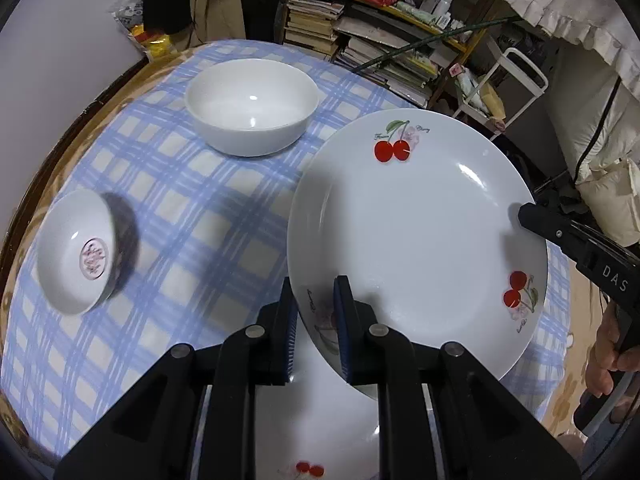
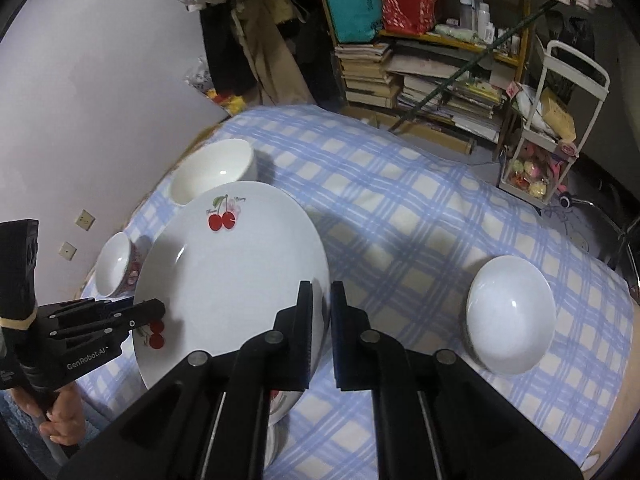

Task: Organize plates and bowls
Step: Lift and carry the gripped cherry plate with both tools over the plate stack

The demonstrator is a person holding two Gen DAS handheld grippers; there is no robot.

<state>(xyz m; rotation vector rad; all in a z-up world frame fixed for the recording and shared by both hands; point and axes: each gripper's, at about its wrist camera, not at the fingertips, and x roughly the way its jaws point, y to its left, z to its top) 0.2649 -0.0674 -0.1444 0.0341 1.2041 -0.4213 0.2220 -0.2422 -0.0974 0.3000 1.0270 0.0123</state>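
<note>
- A round, glossy white cherry plate [image 1: 416, 248], shallow and printed with red cherry motifs near its rim, is hanging tilted above the table [image 1: 32, 184], carried by both grippers.
- The left gripper [image 1: 318, 316] is clamping the plate's near rim between its ribbed blue pads; the right gripper [image 2: 321, 320] is pinching the opposite rim, its black fingers nearly together.
- A soft blue-and-cream checked cloth [image 2: 400, 216] is covering the table.
- A second cherry-printed plate [image 1: 316, 432] is lying flat on the cloth under the lifted one, mostly hidden behind the left gripper's black frame.
- A deep, plain white bowl [image 1: 252, 106] is standing upright just beyond the lifted plate.
- A small bowl [image 1: 76, 256] with a pink medallion inside and a dark patterned outer wall is sitting near the table's left edge, well apart from the plate.
- Another smooth white bowl [image 2: 512, 316] is sitting on the right side of the cloth, apart from the others.
- Shelves of stacked books [image 2: 368, 76] and a white cart [image 2: 556, 132] are crowding the background.
- A bare hand [image 2: 60, 420] is gripping the left gripper's handle, partly cut off at the picture's edge.
</note>
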